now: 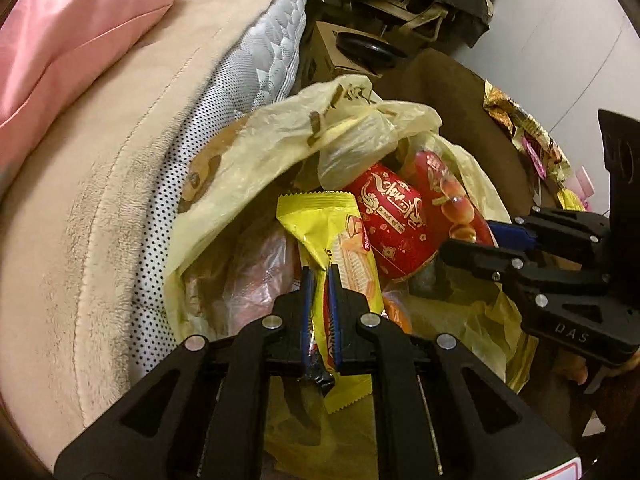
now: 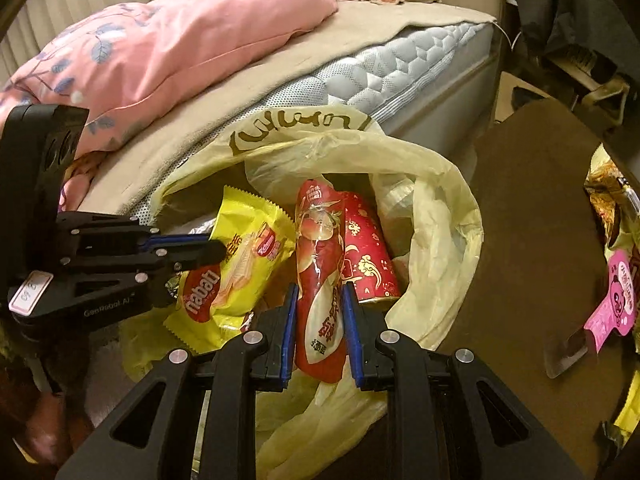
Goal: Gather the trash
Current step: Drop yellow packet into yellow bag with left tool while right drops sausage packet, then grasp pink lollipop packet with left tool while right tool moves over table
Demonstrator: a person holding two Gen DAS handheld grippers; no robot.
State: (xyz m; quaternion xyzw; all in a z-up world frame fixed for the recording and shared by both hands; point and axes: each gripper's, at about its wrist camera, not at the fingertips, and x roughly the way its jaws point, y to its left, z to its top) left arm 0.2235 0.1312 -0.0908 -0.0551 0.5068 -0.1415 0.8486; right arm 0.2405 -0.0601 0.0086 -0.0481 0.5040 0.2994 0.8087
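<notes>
A pale yellow plastic bag (image 1: 280, 128) (image 2: 436, 208) stands open beside the bed, with a red patterned paper cup (image 1: 390, 220) (image 2: 368, 256) inside. My left gripper (image 1: 320, 272) (image 2: 208, 250) is shut on a yellow wafer wrapper (image 1: 320, 220) (image 2: 244, 264), holding it over the bag's mouth. My right gripper (image 2: 320, 288) (image 1: 468, 240) is shut on a red snack packet (image 2: 320, 248) (image 1: 452, 192), which hangs upright over the bag next to the cup. The two grippers are close together, left one on the bed side.
The mattress (image 1: 256, 68) (image 2: 400, 68) with a beige blanket and a pink quilt (image 2: 180, 40) borders the bag. A brown surface (image 2: 532, 200) lies to the right, with more wrappers (image 2: 612, 292) (image 1: 532, 140) at its edge. Boxes and dark clutter (image 1: 360, 48) stand behind.
</notes>
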